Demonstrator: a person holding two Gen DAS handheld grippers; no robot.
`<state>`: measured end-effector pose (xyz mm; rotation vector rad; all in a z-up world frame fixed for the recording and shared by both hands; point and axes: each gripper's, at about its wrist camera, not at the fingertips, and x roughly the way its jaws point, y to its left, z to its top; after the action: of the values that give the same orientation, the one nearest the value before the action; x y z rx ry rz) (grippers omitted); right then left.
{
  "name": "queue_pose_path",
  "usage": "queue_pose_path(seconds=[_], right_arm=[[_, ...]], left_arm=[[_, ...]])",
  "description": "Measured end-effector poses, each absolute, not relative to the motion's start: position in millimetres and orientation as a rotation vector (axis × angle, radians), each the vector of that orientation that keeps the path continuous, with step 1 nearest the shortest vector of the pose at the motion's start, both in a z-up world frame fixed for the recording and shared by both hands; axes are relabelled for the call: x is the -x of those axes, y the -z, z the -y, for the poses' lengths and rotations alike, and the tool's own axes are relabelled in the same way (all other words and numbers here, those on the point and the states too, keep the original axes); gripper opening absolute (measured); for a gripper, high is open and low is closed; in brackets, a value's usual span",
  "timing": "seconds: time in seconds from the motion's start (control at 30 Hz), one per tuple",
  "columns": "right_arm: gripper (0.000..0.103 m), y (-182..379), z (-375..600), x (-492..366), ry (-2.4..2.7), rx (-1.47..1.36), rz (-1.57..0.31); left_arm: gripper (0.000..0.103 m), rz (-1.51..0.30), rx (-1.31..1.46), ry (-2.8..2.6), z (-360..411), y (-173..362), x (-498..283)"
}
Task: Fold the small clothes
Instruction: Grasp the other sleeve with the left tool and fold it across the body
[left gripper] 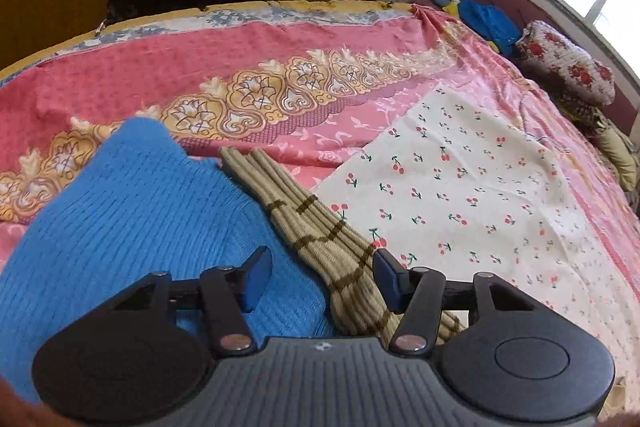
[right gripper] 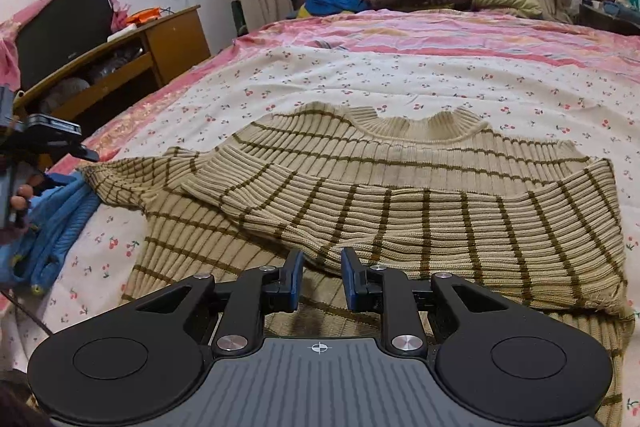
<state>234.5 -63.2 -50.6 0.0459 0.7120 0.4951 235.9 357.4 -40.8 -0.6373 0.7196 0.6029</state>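
I see the beige striped sweater (right gripper: 400, 195) lying flat mid-frame on the cherry-print sheet (right gripper: 360, 79), collar toward the top, long axis left to right, one sleeve folded across. My right gripper (right gripper: 322, 277) hovers narrowly parted over its lower edge, gripping nothing. My left gripper (left gripper: 318, 277) stands half open above the other sleeve (left gripper: 320, 227) beside a blue knit (left gripper: 140, 211); no writing is readable.

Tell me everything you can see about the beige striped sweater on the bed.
The beige sweater is a ribbed knit with thin brown stripes and a ribbed round collar at its far edge. It lies flat on the cherry-print sheet, partly folded: one sleeve is laid across the body toward the camera's right, and the other sleeve stretches out at the left beside a blue knit garment. The right hand-held gripper hovers over its near part, jaws apart, gripping nothing visible.
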Motion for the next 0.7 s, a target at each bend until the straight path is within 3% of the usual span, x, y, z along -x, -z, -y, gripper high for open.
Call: queue_pose_path(seconds=[0.1,0.17,0.23,0.47,0.7], right_arm=[[0.023,51,65,-234,-0.498,-0.056,-0.714],[0.023,51,66,-233,-0.498,-0.065,-0.717],[0.023,51,69,-232,-0.498,-0.077,-0.719],[0.023,46,79,-227,-0.491,-0.113,-0.703],[0.022,41,94,-222,-0.461,-0.147,-0.681]], left_arm=[[0.046,-0.724,0.647,-0.626,-362,45,-246],[0.026,-0.707,0.654,-0.638,-364,46,-248],[0.016,-0.691,0.683,-0.623,-367,47,-246],[0.013,-0.593,0.664,-0.472,-342,16,-237],[0.013,-0.542,0.551,-0.075,-242,-38,-234]])
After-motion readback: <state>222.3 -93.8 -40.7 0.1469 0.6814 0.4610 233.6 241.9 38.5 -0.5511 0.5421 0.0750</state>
